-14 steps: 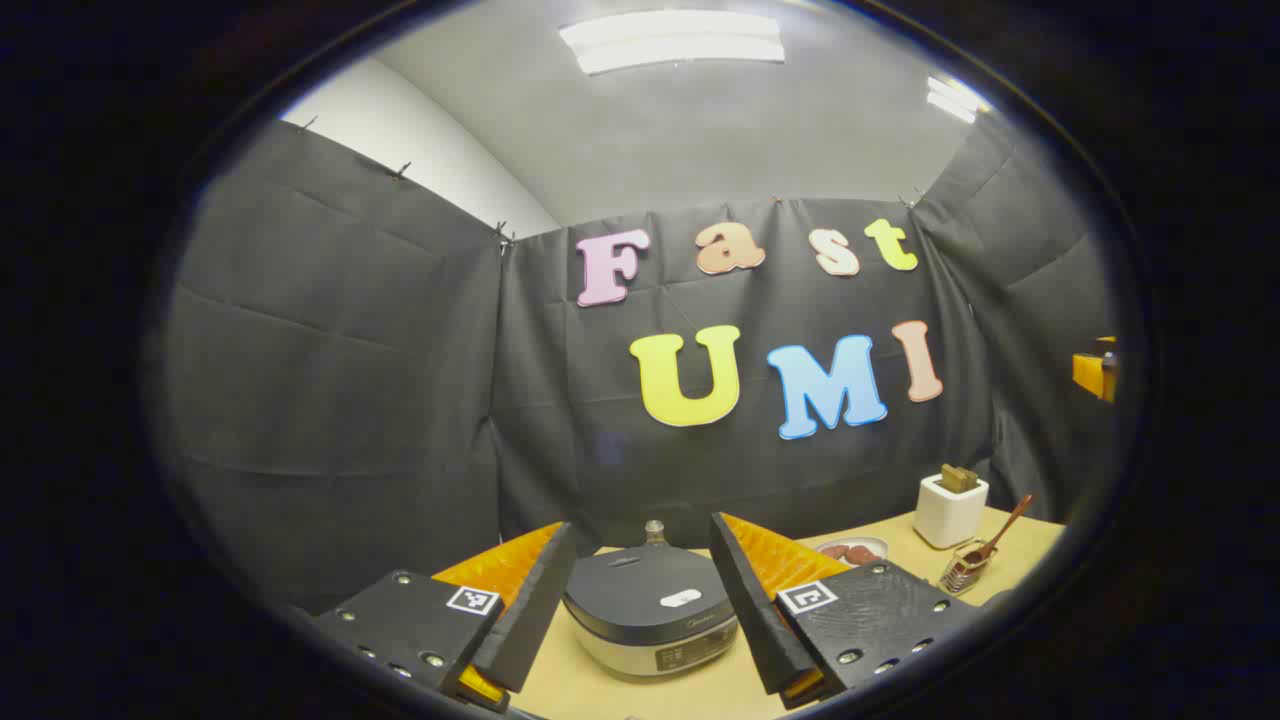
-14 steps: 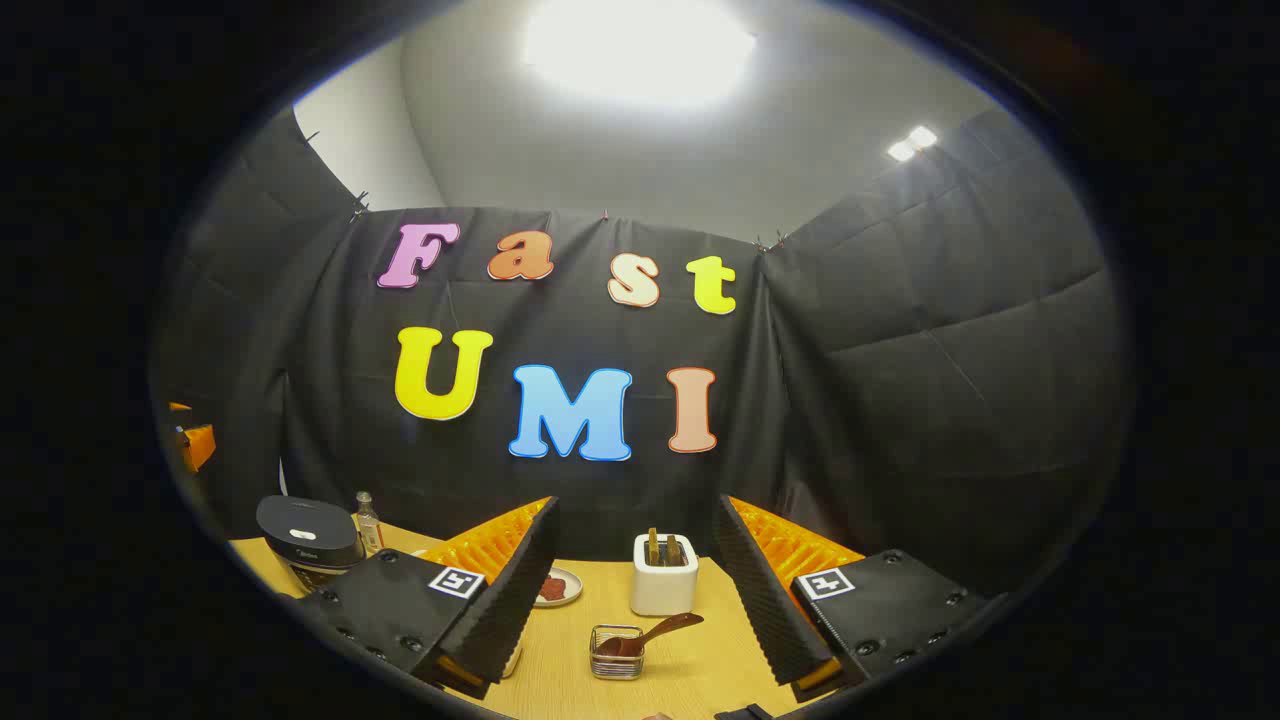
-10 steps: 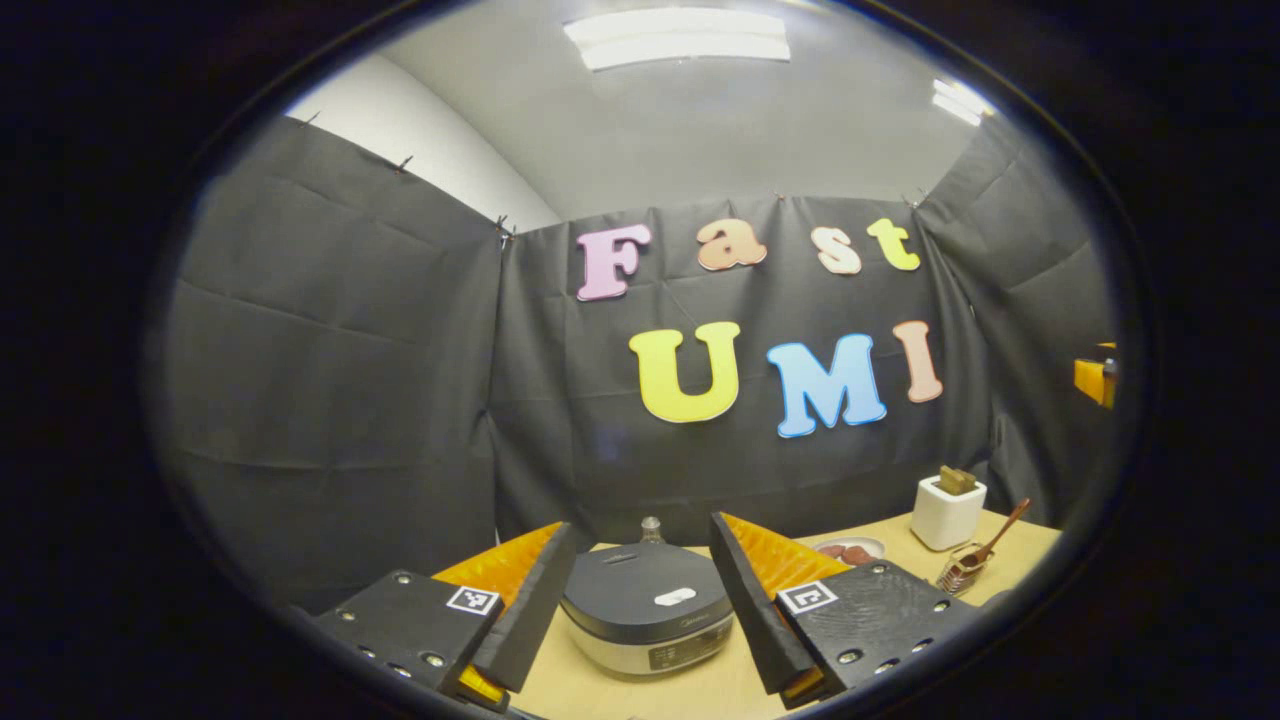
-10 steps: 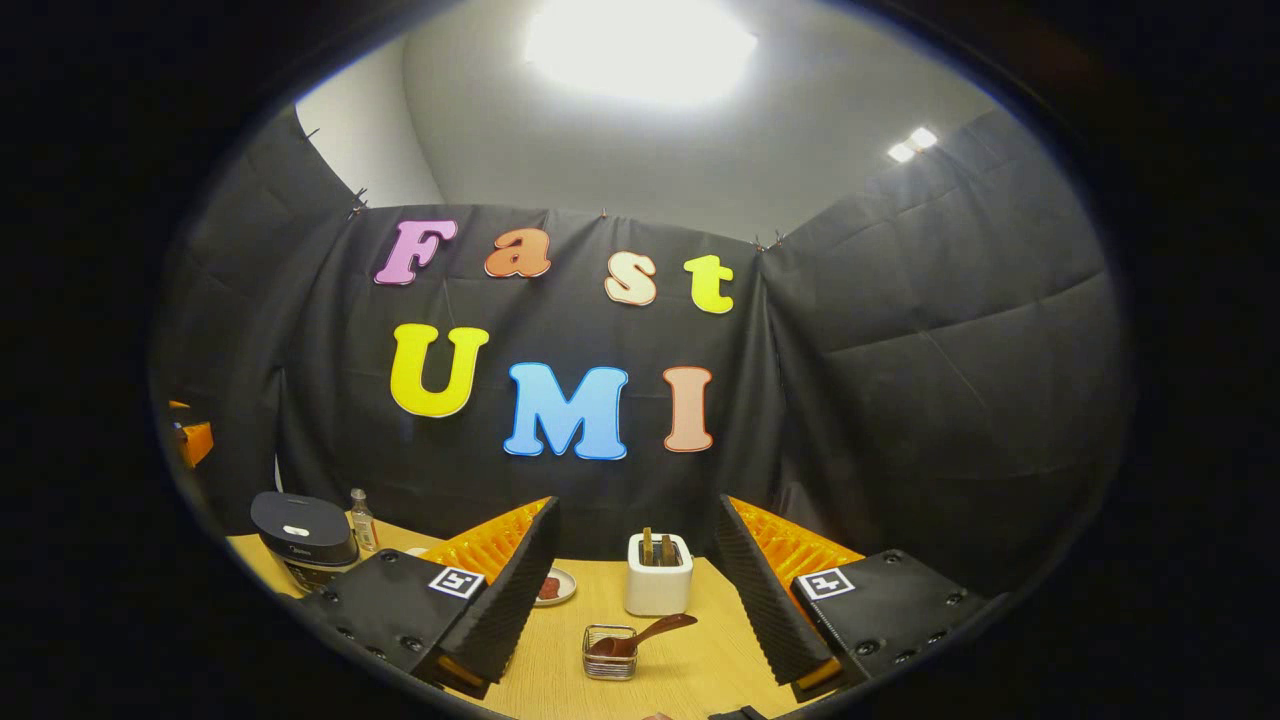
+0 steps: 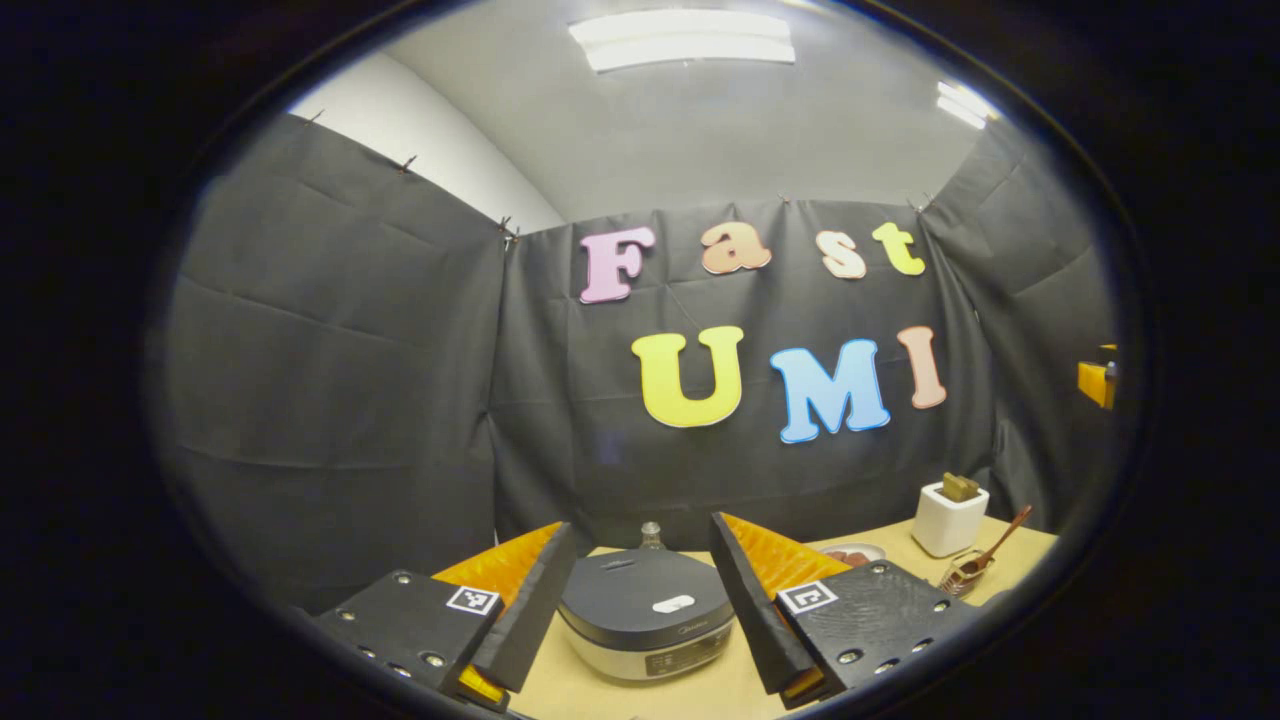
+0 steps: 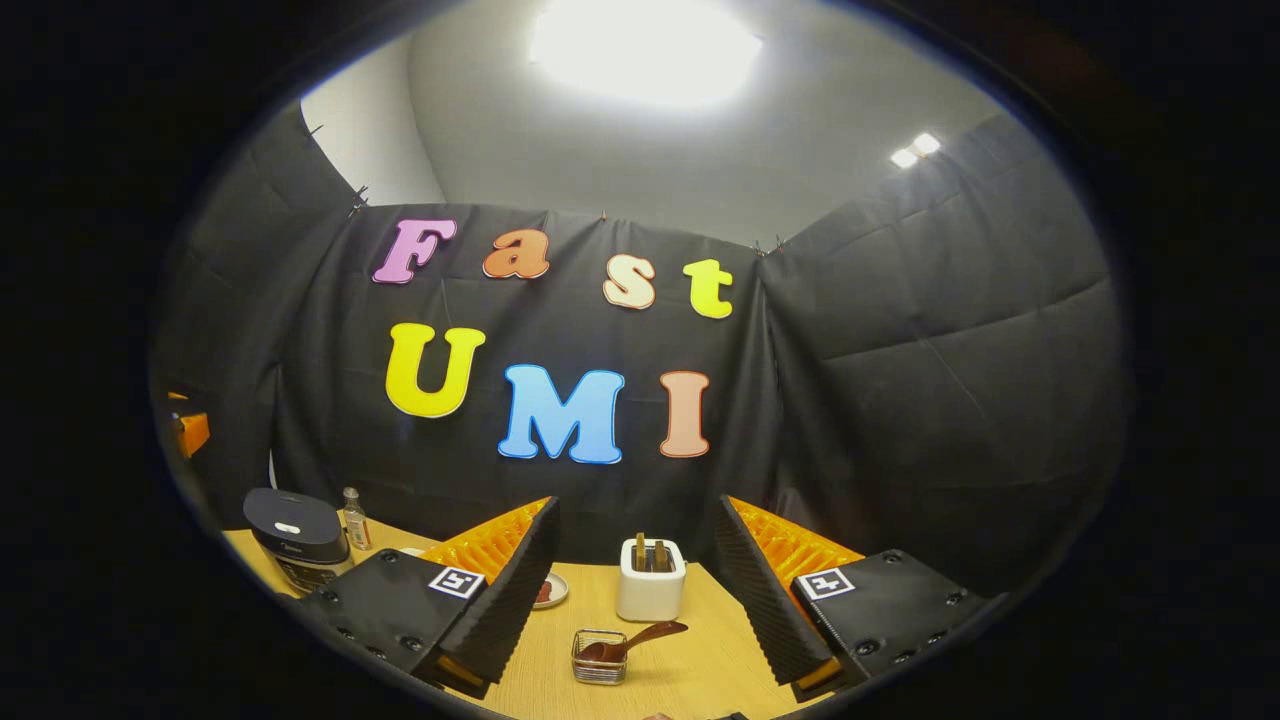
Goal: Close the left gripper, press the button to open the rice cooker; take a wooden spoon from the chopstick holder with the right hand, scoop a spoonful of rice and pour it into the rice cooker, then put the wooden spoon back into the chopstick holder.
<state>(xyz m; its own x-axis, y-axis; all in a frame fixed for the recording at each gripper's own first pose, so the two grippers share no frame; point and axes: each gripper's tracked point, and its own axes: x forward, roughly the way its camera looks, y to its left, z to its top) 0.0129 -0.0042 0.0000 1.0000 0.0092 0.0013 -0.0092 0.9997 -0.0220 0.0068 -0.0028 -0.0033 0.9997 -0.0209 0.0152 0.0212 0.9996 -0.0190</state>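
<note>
The dark-lidded rice cooker [image 5: 645, 612] stands shut on the tan table [image 5: 700, 690], with a white button [image 5: 672, 604] on its lid. My left gripper [image 5: 640, 527] is open, and the cooker sits a little beyond, between its fingers. The same cooker shows at the far left of the right gripper view [image 6: 295, 535]. A wooden spoon [image 6: 640, 637] leans in a small wire basket [image 6: 598, 668], just ahead of my open right gripper [image 6: 637, 506]. In the left gripper view the spoon [image 5: 992, 548] and basket [image 5: 958, 576] are at the far right.
A white box [image 6: 650, 595] with brown pieces sticking up stands behind the basket, also at the right [image 5: 948, 520]. A small plate [image 5: 852, 552] of reddish pieces lies between it and the cooker. A small bottle [image 6: 352, 518] stands behind the cooker. Black cloth walls close the table's far side.
Both views have drifted slightly: the cooker sits a touch lower in the left gripper view, and the basket and box have slid left in the right gripper view. Both grippers stay open.
</note>
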